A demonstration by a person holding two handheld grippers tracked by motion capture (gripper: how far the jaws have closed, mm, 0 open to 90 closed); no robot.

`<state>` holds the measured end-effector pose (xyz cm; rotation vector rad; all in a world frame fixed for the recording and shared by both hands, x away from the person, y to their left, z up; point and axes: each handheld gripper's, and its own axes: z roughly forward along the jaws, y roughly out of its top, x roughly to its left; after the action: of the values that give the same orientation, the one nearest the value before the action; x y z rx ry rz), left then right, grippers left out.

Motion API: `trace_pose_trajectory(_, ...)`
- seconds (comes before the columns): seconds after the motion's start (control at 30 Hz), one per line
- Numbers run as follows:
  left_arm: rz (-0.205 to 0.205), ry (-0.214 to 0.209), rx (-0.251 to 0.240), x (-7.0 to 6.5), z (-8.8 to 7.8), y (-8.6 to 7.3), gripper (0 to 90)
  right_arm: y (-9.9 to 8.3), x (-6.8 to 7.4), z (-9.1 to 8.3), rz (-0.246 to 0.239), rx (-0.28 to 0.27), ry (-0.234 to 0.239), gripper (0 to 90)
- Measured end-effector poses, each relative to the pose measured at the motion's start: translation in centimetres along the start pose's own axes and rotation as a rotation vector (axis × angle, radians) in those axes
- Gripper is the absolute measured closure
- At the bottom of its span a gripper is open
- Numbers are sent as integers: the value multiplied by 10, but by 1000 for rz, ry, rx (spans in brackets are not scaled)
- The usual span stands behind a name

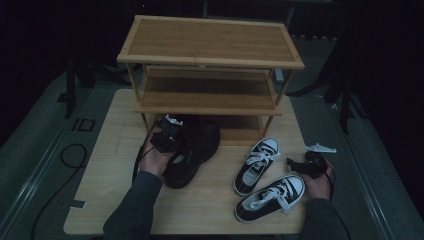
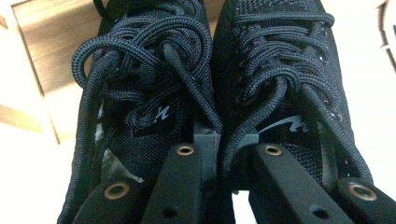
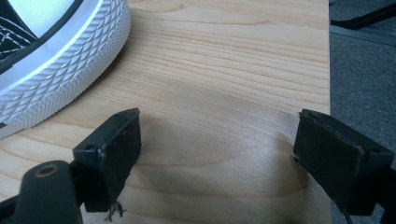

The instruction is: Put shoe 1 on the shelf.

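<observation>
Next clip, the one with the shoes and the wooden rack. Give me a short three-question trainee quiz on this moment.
1. True or false: the right tongs are open over bare table.
2. What do the left tongs grip?
3. How many black-and-white sneakers lie on the table?
Key: 1 true. 2 The pair of black shoes, pinched together where their inner sides meet, in front of the wooden rack. 3 Two.

We see black shoes (image 1: 192, 150) with black laces (image 2: 154, 60) and a small white mark, two black sneakers (image 1: 265, 180) with white laces, white toe caps and white diamond-pattern soles, light brown wooden rack (image 1: 210, 55), pale wood-grain table (image 1: 210, 205), black gripper pads (image 3: 114, 154).
</observation>
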<state>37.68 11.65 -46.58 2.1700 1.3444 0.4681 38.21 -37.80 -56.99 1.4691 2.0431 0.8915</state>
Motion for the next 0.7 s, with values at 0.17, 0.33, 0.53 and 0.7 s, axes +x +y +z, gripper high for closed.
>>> trace_pose_trajectory(0.17, -13, 46, 5, -6, 8, 4, 849, 0, 0, 0, 0, 0, 0, 149)
trace_pose_trajectory(0.33, -35, 84, -2, -9, 16, 6, 849, 0, 0, 0, 0, 0, 0, 149)
trace_pose_trajectory(0.53, -71, 132, -17, -13, 19, 11, 849, 0, 0, 0, 0, 0, 0, 149)
trace_pose_trajectory(0.7, -88, 150, -20, -17, 25, 14, 848, 0, 0, 0, 0, 0, 0, 149)
